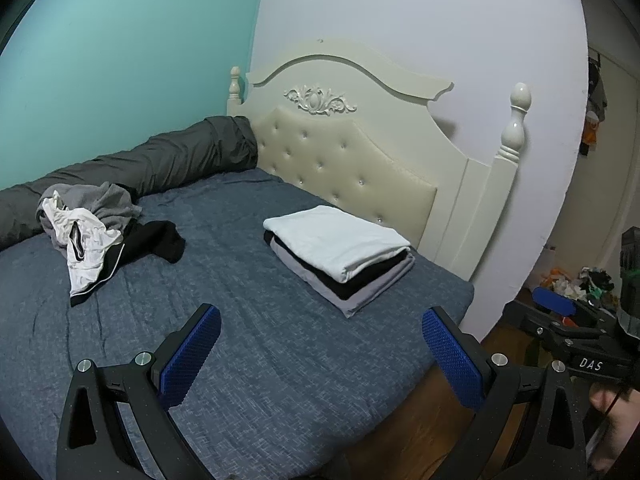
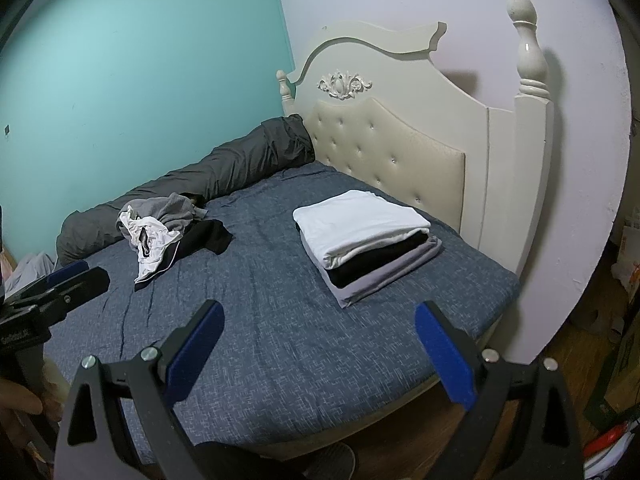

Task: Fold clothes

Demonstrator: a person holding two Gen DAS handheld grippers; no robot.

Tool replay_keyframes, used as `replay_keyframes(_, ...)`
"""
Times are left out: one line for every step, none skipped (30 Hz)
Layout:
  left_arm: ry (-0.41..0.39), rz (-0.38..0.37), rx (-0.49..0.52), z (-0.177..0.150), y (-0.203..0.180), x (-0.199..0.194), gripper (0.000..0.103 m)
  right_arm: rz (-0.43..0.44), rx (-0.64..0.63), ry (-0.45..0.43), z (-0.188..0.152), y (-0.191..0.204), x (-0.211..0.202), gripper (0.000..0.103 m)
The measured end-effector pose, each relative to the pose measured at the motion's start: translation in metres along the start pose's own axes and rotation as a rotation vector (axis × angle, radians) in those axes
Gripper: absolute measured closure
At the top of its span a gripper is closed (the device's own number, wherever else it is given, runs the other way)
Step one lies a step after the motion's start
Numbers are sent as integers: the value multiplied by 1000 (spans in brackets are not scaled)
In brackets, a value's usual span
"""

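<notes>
Blue bedding (image 1: 248,344) spreads ahead of both wide-spread, empty tools (image 1: 320,356) (image 2: 316,354); grabbing the tangled heap (image 1: 96,232) ahead-left may drag several garments together.

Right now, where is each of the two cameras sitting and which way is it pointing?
Left wrist: rides the left gripper, jaws open, over the bed's near edge, facing the headboard; the right gripper and a bit of the person show at its right edge.
Right wrist: rides the right gripper, jaws open, facing the same way; the left gripper and a hand show at left.
Shared: the blue bed cover, folded stack, unfolded pile and grey roll.
</notes>
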State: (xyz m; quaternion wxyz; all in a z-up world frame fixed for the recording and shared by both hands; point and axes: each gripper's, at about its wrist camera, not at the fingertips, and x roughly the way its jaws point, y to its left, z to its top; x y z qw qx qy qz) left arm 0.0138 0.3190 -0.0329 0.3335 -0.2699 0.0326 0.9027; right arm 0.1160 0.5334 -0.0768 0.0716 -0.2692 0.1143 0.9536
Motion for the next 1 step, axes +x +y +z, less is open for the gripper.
replay_keyframes(-1, 1, 0, 0, 0, 0, 1, 0, 0, 1, 0, 0, 0, 6)
